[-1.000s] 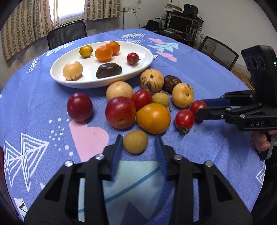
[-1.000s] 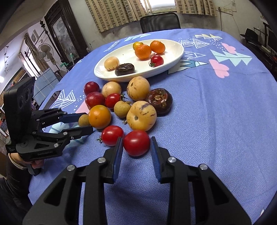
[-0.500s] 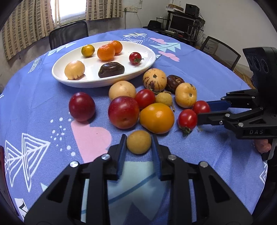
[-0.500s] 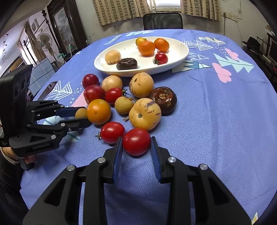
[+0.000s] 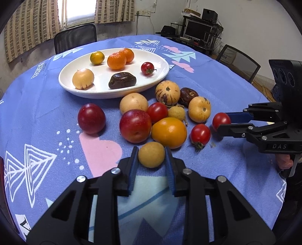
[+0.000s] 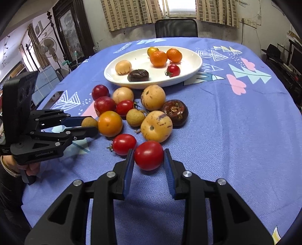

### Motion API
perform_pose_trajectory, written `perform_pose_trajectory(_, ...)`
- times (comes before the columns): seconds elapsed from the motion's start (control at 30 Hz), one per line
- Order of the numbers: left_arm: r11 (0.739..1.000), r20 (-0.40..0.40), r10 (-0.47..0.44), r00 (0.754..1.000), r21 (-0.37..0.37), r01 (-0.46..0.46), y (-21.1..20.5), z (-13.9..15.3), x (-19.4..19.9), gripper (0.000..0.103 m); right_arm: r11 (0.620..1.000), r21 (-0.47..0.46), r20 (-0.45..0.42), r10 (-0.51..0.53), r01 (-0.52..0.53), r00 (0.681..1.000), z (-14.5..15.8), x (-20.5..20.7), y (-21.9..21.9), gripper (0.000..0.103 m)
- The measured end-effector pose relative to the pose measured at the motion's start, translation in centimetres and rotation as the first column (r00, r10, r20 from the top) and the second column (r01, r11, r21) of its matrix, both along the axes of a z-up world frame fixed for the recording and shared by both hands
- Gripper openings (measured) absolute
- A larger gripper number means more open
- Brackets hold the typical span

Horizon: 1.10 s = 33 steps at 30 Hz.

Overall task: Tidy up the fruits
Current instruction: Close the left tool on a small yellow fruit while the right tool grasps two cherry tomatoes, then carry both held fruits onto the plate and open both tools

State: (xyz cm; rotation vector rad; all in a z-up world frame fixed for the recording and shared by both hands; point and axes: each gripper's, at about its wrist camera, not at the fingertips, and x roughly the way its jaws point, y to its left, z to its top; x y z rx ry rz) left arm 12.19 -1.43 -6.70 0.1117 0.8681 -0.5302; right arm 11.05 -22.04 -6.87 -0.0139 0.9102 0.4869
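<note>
a round table is wearing a blue cloth (image 5: 217, 86) printed with white line triangles, pale teal trees and pink cloud shapes, and it is filling most of both views. a white oval plate (image 5: 162, 62) is sitting toward the far side of it, carrying two mandarins, a small yellow-green citrus, a tan round fruit, a dark brown fruit and a cherry tomato. between the plate and the grippers a loose cluster of fruit is lying on the cloth: red plums, an orange tomato (image 5: 169, 132), pale striped melons, a dark chestnut-like fruit and red tomatoes.

the left gripper (image 5: 151, 162) is closing its blue pads on a small tan fruit (image 5: 151, 154) at the near edge of the cluster, both pads touching its sides, the fruit resting just beside the orange tomato. the right gripper (image 6: 149, 162) is clasping a red tomato (image 6: 148, 155) in the same way, low over the cloth, next to another red tomato (image 6: 124, 144).

beyond the table a black mesh chair (image 6: 176, 28) is standing under a window with checked tan curtains (image 6: 132, 13). a standing fan (image 6: 48, 47) and a dark carved cabinet are lining one wall, and a desk with a monitor (image 5: 198, 30) is filling the opposite corner.
</note>
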Motion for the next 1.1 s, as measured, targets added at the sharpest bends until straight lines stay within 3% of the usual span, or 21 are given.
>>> perform_pose_trajectory(0.2,0.998,0.024,0.015,1.000,-0.065,-0.014,0.9,1.7,0.2,0.028,1.000,0.025,0.061,0.001,-0.003,0.998,2.7,1.0,0.2,0.032)
perform_pose_trajectory(0.4,0.997,0.063,0.053,0.997,-0.055,-0.049,1.1,4.7,3.6,0.028,0.999,0.048,0.141,0.001,-0.008,0.990,5.7,6.2,2.2,0.032)
perform_pose_trajectory(0.6,0.989,0.062,0.145,0.987,-0.016,-0.144,1.2,5.1,9.9,0.028,0.997,0.066,0.079,-0.041,0.036,0.996,4.0,12.5,3.7,0.032)
perform_pose_trajectory(0.8,0.978,0.046,0.209,0.977,0.014,-0.210,1.4,3.9,13.4,0.029,0.998,0.060,0.058,-0.041,0.037,0.998,3.0,14.4,4.0,0.035)
perform_pose_trajectory(0.83,0.974,0.050,0.223,0.973,0.018,-0.224,1.5,3.9,13.5,0.035,0.997,0.075,0.053,-0.036,0.032,0.998,3.1,14.3,3.8,0.039)
perform_pose_trajectory(0.87,0.971,0.058,0.236,0.970,0.017,-0.237,1.5,4.1,13.2,0.066,0.996,0.089,0.049,-0.030,0.026,0.998,3.3,14.0,3.6,0.049)
perform_pose_trajectory(0.9,0.966,0.082,0.258,0.963,0.005,-0.260,1.8,4.6,12.6,0.088,0.994,0.105,0.051,-0.029,0.024,0.998,3.6,13.7,3.3,0.054)
perform_pose_trajectory(0.93,0.961,0.115,0.276,0.954,-0.016,-0.276,2.1,5.2,11.7,0.088,0.993,0.118,0.062,-0.038,0.030,0.997,4.1,13.3,2.8,0.065)
perform_pose_trajectory(1.1,0.953,0.171,0.301,0.938,-0.095,-0.289,3.5,7.2,7.5,0.095,0.991,0.117,0.163,-0.079,0.061,0.983,5.6,9.8,0.4,0.066)
